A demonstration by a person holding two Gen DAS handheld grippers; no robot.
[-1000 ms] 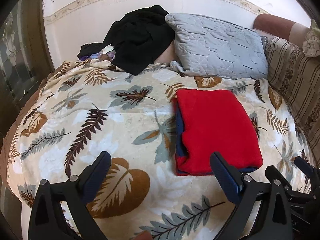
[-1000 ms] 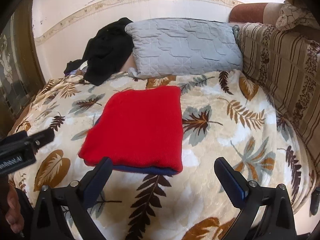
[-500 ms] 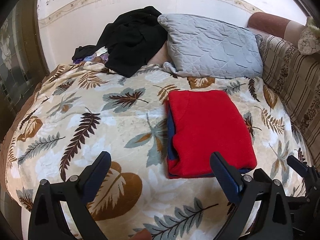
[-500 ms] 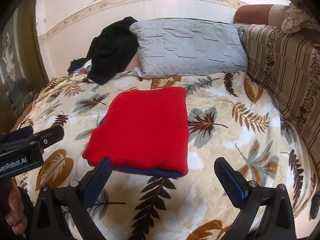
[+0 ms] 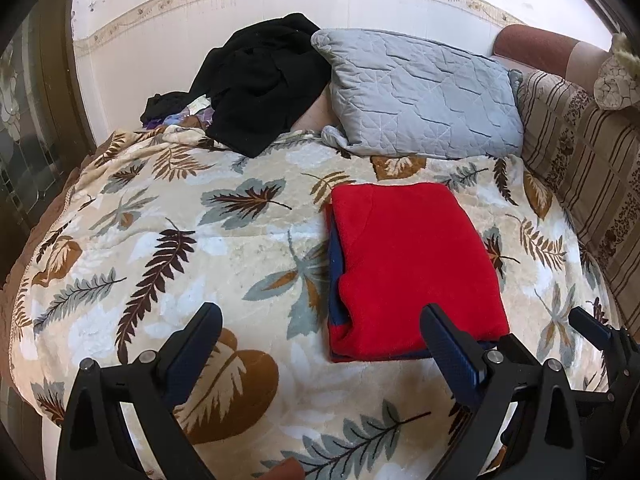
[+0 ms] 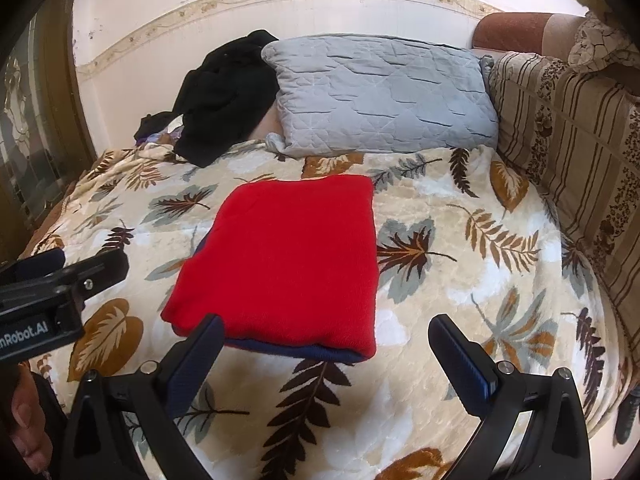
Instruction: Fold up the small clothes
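One red garment is seen folded into a neat rectangle, with a dark blue layer showing along its near edge and its left side. It lies flat in the middle of the right wrist frame, and right of centre in the left wrist frame, on the leaf-patterned blanket that covers the bed. The edges are squared and the top is smooth, so the folding of this piece is judged to be finished or nearly so.

Both tools are held back from it at the lower edge of their frames. The right gripper is spread wide and nothing is held in it; its left finger overlaps the near left corner of the garment in the picture, but whether it touches cannot be told. The left gripper is also wide open and empty, above the blanket to the left of the garment. This open, withdrawn pose is judged to fit a release, so that the fold is not disturbed.

Behind the garment, in the upper middle of the frame, a grey quilted pillow is leaned against the wall. To its left a heap of black clothes is piled, perhaps waiting for folding. A striped cushion is seen along the right side.
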